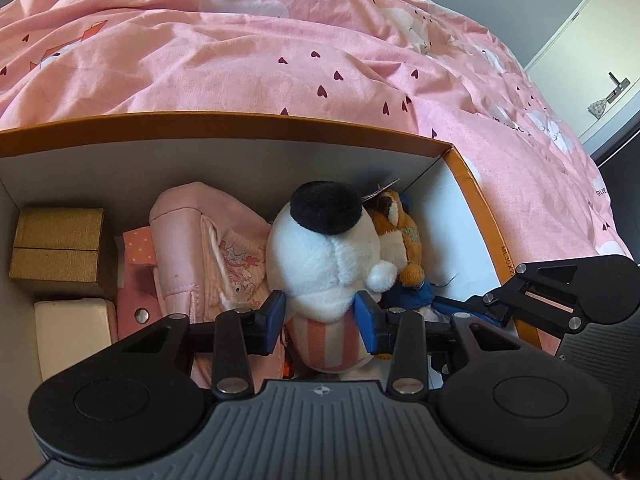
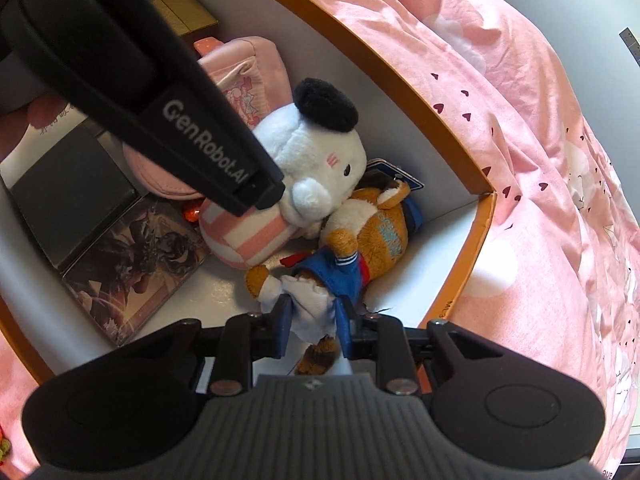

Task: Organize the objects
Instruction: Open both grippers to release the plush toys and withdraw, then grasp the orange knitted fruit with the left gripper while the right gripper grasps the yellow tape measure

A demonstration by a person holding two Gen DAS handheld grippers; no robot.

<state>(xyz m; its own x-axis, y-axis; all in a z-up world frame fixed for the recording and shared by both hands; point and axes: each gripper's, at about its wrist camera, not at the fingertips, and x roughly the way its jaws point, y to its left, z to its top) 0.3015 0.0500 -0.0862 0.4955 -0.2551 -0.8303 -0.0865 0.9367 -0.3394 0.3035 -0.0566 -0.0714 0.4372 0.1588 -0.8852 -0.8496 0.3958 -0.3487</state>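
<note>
A white plush dog (image 1: 320, 256) with a black beret and pink-striped body lies in an orange-rimmed cardboard box (image 1: 280, 126). My left gripper (image 1: 320, 316) is shut on its body, a blue pad pressing on each side. To its right lies a brown plush animal (image 2: 376, 232) in a blue outfit. My right gripper (image 2: 314, 322) is shut on this toy's white cloth leg. In the right wrist view the left gripper's black housing (image 2: 192, 120) crosses over the white dog (image 2: 304, 148) and hides part of it.
Inside the box (image 2: 400, 80) are gold boxes (image 1: 60, 252), a white box (image 1: 72, 332), a pink pouch (image 1: 208, 248), a dark flat case (image 2: 76, 196) and an illustrated case (image 2: 136, 268). The box sits on a pink heart-print bedcover (image 1: 280, 40). A white cabinet (image 1: 600, 60) stands at the far right.
</note>
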